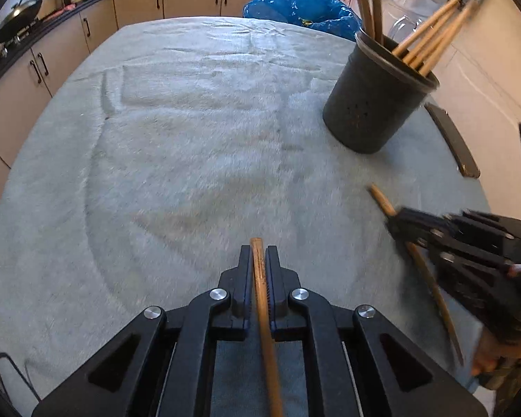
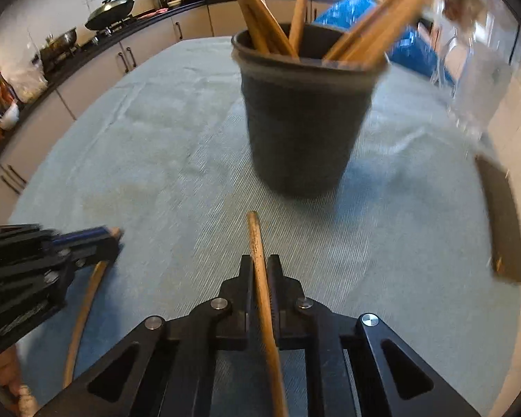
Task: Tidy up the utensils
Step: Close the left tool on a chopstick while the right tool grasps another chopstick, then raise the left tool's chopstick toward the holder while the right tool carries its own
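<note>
A dark grey utensil cup (image 1: 378,100) stands on the grey-blue cloth at the right; it also shows in the right wrist view (image 2: 302,118). Several wooden utensil handles (image 1: 430,34) lean out of it. My left gripper (image 1: 259,253) is shut on a wooden stick (image 1: 262,299) that runs back between its fingers. My right gripper (image 2: 260,264) is shut on another wooden stick (image 2: 260,278), its tip just short of the cup. Each gripper shows in the other's view: the right one (image 1: 399,222) with its stick, the left one (image 2: 111,239) with its stick.
A dark flat bar (image 1: 455,139) lies at the table's right edge, also in the right wrist view (image 2: 503,215). A blue plastic bag (image 1: 302,0) sits behind the table. Kitchen cabinets and a counter with a wok (image 1: 17,17) run along the left.
</note>
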`<state>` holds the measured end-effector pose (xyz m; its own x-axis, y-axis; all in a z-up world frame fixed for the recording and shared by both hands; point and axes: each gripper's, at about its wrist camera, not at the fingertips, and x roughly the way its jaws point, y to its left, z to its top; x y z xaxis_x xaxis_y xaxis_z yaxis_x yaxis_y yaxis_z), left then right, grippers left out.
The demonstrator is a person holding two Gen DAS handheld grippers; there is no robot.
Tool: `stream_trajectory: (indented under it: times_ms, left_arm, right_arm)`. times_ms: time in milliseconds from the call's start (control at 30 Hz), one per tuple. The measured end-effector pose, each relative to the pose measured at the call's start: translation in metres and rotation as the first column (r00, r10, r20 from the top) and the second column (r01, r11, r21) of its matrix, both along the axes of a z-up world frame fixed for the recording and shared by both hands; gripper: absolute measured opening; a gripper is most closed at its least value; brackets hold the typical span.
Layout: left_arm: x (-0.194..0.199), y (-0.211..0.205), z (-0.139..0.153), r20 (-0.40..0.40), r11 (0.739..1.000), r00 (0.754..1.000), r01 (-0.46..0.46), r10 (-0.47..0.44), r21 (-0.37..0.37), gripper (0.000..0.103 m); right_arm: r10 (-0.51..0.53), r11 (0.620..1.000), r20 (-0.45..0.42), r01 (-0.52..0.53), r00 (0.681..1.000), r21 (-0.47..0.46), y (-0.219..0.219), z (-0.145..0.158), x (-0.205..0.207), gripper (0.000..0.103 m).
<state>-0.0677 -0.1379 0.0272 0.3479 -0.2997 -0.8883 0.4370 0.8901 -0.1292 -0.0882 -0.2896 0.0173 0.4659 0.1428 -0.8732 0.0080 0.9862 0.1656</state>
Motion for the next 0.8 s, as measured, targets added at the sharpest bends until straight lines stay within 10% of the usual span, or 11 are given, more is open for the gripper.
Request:
stream_trajectory:
  times_ms: [200, 800]
  left_arm:
    - [-0.016, 0.007, 0.001, 0.007, 0.999, 1.000, 0.020, -0.020, 0.033, 0.006]
    - [0.001, -0.020, -0.001, -0.037, 0.970, 0.980, 0.198, -0.195, 0.142, 0.019]
  right_arm:
    - [0.033, 0.999, -0.061, -0.034, 0.998, -0.008, -0.006, 0.001, -0.046, 0.008]
    - [0.041, 0.987, -0.149, -0.064, 0.988, -0.150, 0.012, 0.002, -0.021, 0.018]
